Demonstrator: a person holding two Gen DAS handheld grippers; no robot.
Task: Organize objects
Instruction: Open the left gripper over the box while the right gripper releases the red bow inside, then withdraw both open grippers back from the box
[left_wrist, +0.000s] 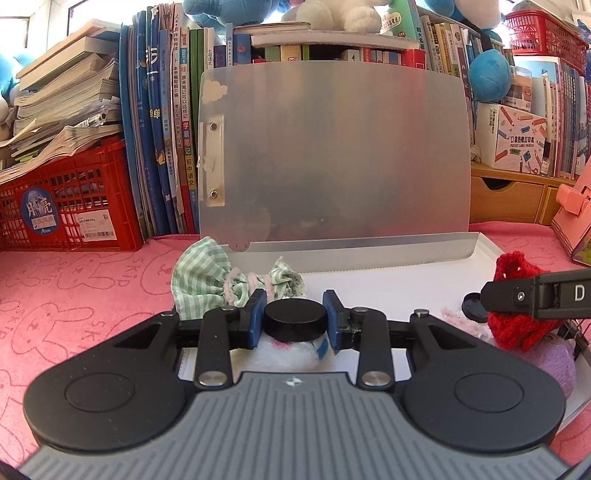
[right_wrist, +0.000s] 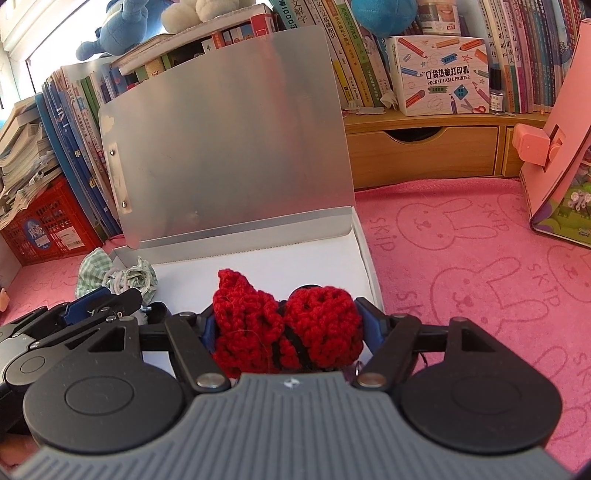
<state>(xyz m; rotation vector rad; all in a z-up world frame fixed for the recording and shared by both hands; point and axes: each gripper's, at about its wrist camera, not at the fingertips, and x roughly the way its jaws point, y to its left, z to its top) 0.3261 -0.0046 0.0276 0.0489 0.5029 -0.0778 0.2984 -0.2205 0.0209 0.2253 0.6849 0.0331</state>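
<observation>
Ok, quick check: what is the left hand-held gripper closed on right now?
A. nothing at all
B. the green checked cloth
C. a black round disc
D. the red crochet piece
C: in the left wrist view the left hand-held gripper has its blue pads pressed on either side of a black round disc, while the red crochet piece sits in the right hand-held gripper.

right tongs (right_wrist: 284, 325) grip red crochet piece (right_wrist: 284, 325) | above open white box (right_wrist: 364, 236)
</observation>
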